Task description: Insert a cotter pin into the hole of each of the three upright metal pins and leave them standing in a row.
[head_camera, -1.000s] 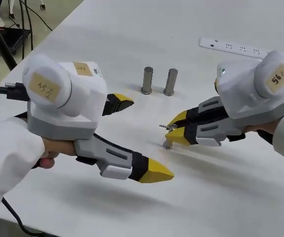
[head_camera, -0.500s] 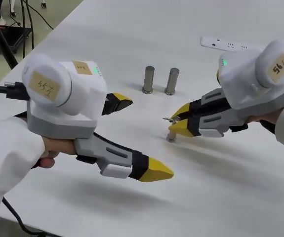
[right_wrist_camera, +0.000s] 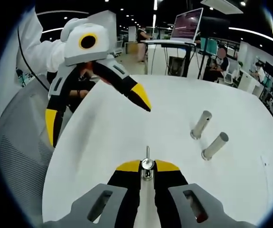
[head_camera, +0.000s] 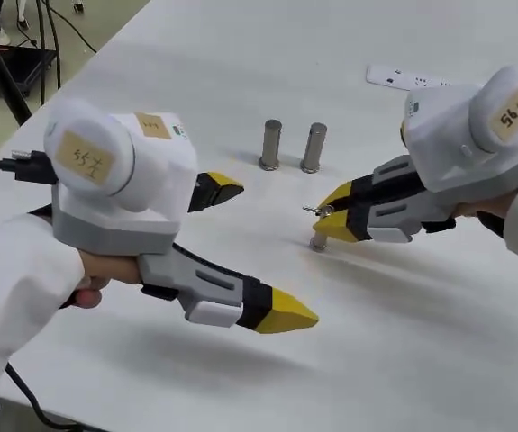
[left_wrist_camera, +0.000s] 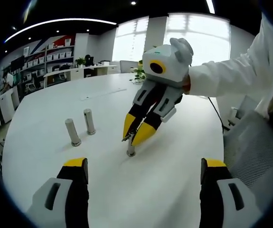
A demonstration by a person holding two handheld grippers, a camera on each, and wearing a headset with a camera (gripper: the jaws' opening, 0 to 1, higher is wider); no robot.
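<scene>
Two grey metal pins point(head_camera: 269, 145) point(head_camera: 312, 148) stand upright side by side on the white table point(head_camera: 195, 81). They also appear as the two pins point(left_wrist_camera: 72, 132) point(left_wrist_camera: 89, 121) in the left gripper view and the two pins point(right_wrist_camera: 201, 124) point(right_wrist_camera: 215, 145) in the right gripper view. My right gripper point(head_camera: 328, 221) is shut on a third metal pin point(head_camera: 318, 242), whose foot is at the table surface. A thin cotter pin point(head_camera: 313, 211) sticks out sideways near that pin's top, seen as the cotter pin point(right_wrist_camera: 147, 153) between the yellow tips. My left gripper point(head_camera: 254, 252) hovers open, holding nothing.
A white power strip point(head_camera: 421, 81) lies at the far right of the table. The table's left edge point(head_camera: 78, 81) drops to a floor with dark stand legs and cables. White sleeves show behind both grippers.
My right gripper has carried the third pin a little farther away and to the right, closer to the two standing pins. The left gripper has barely moved.
</scene>
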